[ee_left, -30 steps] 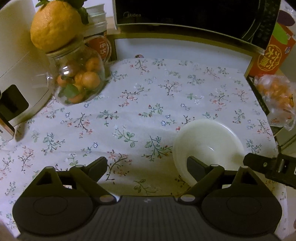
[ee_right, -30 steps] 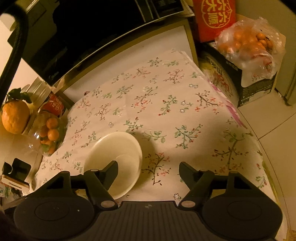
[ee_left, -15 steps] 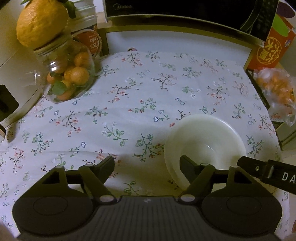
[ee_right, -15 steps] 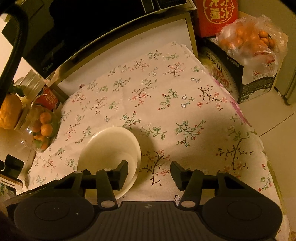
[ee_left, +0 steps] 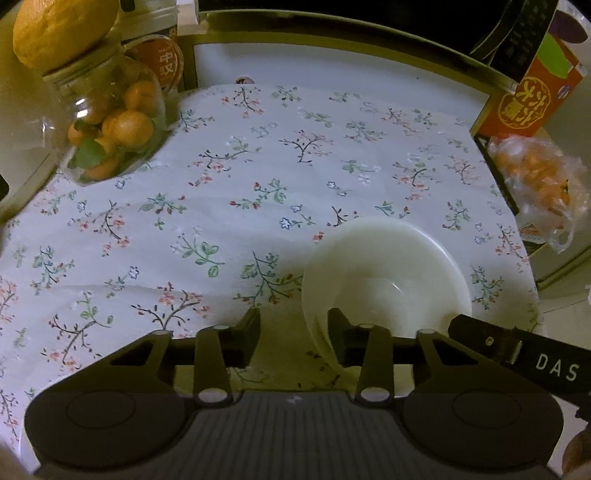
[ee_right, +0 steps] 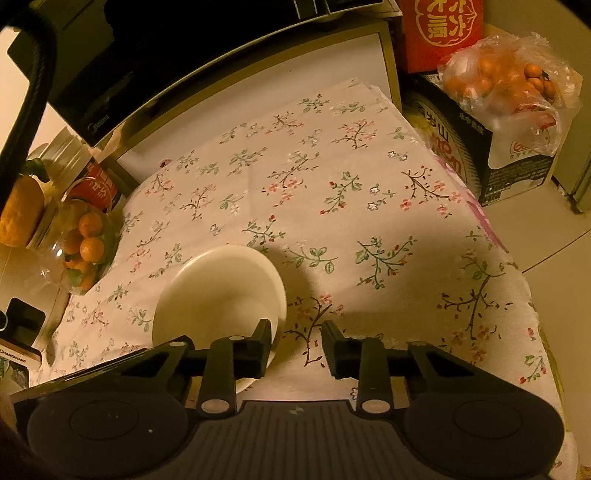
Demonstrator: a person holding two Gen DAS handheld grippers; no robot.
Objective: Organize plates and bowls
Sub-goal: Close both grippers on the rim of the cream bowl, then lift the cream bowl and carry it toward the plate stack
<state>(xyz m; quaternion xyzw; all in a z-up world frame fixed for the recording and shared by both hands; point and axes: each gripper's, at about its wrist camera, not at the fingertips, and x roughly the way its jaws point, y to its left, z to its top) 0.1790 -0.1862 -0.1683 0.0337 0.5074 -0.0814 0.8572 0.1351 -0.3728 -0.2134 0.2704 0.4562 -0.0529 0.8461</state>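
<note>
A white bowl [ee_left: 388, 280] sits upright on the bench [ee_left: 229, 184], which is covered with a flowered cloth; the bowl lies at the near right part of the bench in the left wrist view and at the near left in the right wrist view [ee_right: 218, 291].

The left hand-held gripper [ee_left: 293, 328] straddles the bowl's near left rim: its right finger is inside the bowl and its left finger is outside on the cloth. The jaws are closing, the rim is between them, and the pads do not yet press on it.

The right hand-held gripper [ee_right: 296, 341] straddles the bowl's near right rim: its left finger reaches over the rim into the bowl and its right finger is over the cloth. Its jaws are closing too, with a clear gap between finger and rim, so nothing is gripped yet. A black part of this gripper shows at the right edge of the left wrist view.

At the far left of the bench stands a glass jar [ee_left: 107, 122] of small oranges with a large citrus fruit [ee_left: 62, 29] on top. At the far right are an orange carton [ee_left: 528, 96] and a plastic bag of oranges [ee_right: 506, 85] resting on a dark box [ee_right: 491, 162]. A black microwave [ee_right: 155, 62] stands behind the bench.
</note>
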